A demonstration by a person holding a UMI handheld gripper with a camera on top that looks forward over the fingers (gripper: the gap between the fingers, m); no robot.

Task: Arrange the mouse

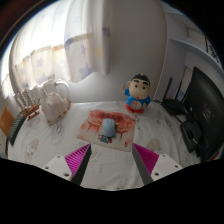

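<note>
A small light blue-grey mouse (107, 128) sits on a pale mouse mat with red-orange print (110, 130), on a table with a white cloth (60, 150). My gripper (112, 160) is above the near part of the table, short of the mat. Its fingers (77, 159) with magenta pads stand wide apart with only bare cloth between them. The mouse lies beyond the fingers, roughly centred between them.
A cartoon boy figurine in a blue top (139, 92) stands beyond the mat to the right. A glass jug and cups (48, 101) stand at the left. A dark chair (192, 108) is at the right. Curtains hang behind the table.
</note>
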